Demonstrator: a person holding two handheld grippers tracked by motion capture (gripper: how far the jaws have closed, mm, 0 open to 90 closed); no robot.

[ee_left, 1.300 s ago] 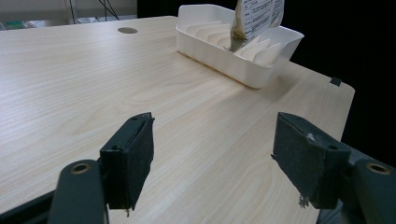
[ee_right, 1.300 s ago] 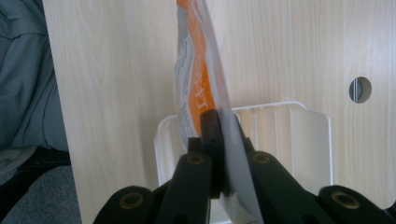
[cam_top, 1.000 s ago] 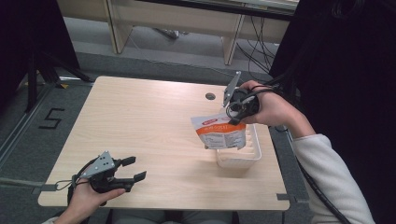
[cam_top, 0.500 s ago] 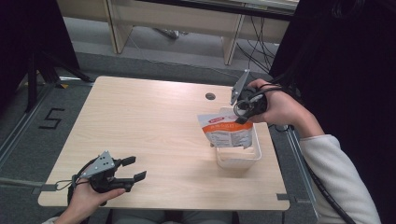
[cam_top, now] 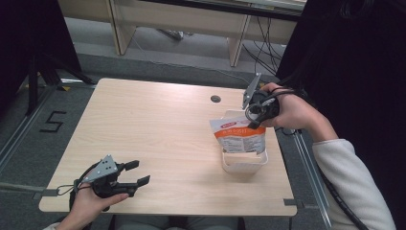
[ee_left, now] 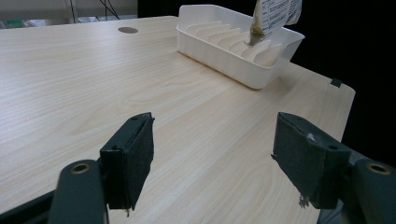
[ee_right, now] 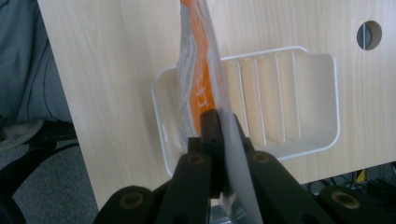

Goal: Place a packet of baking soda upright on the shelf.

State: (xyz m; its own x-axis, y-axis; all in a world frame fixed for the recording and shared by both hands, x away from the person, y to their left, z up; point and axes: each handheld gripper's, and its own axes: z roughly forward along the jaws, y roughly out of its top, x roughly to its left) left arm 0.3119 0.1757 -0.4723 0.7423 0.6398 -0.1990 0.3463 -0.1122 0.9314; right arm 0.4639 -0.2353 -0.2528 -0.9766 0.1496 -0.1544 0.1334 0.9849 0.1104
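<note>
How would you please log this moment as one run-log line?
right tongs: shut on pouch | pouch: hanging above white tray | left tongs: open, empty, near table front edge

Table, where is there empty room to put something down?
The light wooden table is bare from its left edge to the white ribbed plastic tray, including the round cable hole. It is crowded by the tray, where the orange-and-white pouch hangs.
</note>
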